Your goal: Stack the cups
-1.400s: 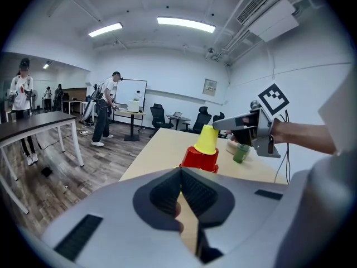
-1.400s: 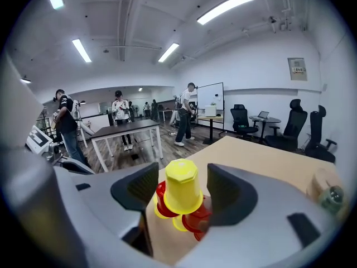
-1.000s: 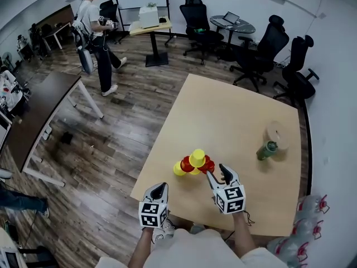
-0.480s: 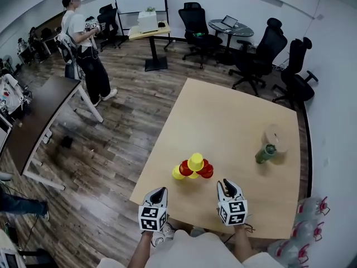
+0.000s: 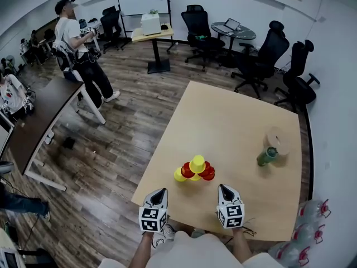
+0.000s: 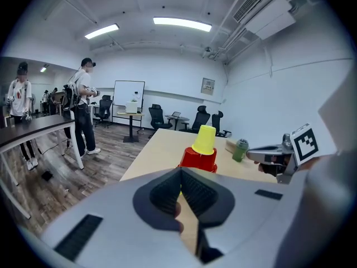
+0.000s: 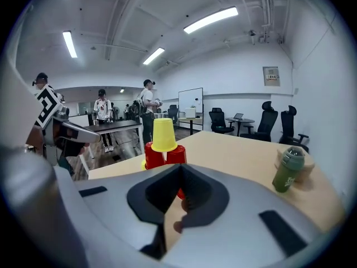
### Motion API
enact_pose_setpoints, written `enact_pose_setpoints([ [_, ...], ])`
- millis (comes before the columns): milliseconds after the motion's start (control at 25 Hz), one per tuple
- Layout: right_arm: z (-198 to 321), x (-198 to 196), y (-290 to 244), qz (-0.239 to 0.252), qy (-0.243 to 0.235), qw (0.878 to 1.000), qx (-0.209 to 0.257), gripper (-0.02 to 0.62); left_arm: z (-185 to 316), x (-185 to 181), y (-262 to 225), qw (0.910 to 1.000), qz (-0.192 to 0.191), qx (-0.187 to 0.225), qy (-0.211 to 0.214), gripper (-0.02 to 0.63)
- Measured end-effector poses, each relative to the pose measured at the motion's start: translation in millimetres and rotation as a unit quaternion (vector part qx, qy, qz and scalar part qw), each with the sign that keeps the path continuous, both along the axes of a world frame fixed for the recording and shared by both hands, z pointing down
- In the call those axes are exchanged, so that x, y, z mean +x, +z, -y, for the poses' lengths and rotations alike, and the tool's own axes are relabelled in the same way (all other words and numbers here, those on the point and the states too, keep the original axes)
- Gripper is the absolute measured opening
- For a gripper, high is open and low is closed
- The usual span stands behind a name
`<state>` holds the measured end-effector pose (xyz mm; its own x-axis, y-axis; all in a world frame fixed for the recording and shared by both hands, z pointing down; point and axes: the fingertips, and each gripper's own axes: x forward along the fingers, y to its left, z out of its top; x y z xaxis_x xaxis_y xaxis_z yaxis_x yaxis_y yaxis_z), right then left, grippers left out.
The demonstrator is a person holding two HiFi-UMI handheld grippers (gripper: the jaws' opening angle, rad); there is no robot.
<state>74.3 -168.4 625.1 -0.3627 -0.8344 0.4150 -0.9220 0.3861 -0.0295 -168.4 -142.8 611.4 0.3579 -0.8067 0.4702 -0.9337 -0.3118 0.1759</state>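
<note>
Cup pyramid (image 5: 194,171) looks done, yellow cup (image 5: 197,163) on top. L gripper (image 5: 160,192) & R gripper (image 5: 223,189) at its 6 o'clock, both closed, empty, prob. kept clear to avoid toppling.

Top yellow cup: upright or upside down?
Upside down. The yellow cup is narrow at the top and widens downward, its rim resting on the two red cups beneath it.

Bright ceiling strips (image 6: 182,23); soft shadows (edges fisheye-warped).

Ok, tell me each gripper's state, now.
Left gripper: jaws closed, holding nothing.
Right gripper: jaws closed, holding nothing.
</note>
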Motion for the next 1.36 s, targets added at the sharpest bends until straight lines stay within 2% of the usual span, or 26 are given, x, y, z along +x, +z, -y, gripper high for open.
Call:
enact_pose_setpoints([
  [1360,-4.6,-11.8,-2.1,-0.004,-0.025,1.000,-0.001,0.003,-1.5,0.6,-0.6,1.0000,-0.004,0.004,-0.001,0.012],
])
